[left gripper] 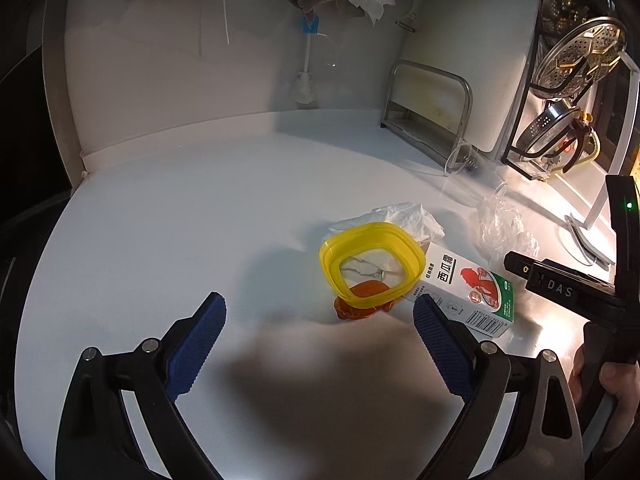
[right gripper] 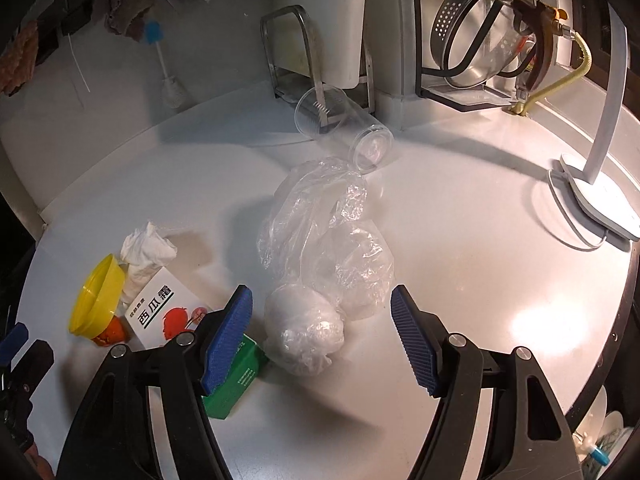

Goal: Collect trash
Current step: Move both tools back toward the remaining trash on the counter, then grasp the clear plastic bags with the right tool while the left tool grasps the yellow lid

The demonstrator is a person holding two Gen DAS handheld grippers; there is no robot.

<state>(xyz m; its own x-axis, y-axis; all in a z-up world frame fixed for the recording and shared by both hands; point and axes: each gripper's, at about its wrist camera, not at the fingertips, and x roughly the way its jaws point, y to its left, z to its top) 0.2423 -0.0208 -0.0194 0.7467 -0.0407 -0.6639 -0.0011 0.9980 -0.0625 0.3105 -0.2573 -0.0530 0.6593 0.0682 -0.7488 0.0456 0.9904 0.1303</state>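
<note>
My left gripper [left gripper: 320, 302] stands open and empty just above the white counter [left gripper: 180, 220]. Right beyond its right finger lie a yellow plastic ring [left gripper: 372, 264], an orange peel [left gripper: 360, 300] under it, a crumpled white tissue [left gripper: 404, 216] and a white-and-green medicine box [left gripper: 468, 292]. My right gripper [right gripper: 320, 292] is open too. A crumpled clear plastic bag [right gripper: 328, 232] with a white lump [right gripper: 304, 320] in it lies between its fingers, and the pads do not press on it. The medicine box [right gripper: 160, 312] sits under the left finger.
A clear plastic cup [right gripper: 348, 128] lies on its side behind the bag. At the back stand a metal rack [right gripper: 292, 52], a dish rack with strainers [right gripper: 480, 40] and a white lamp base [right gripper: 592, 196]. A hand [left gripper: 612, 380] holds a black handle at the right edge.
</note>
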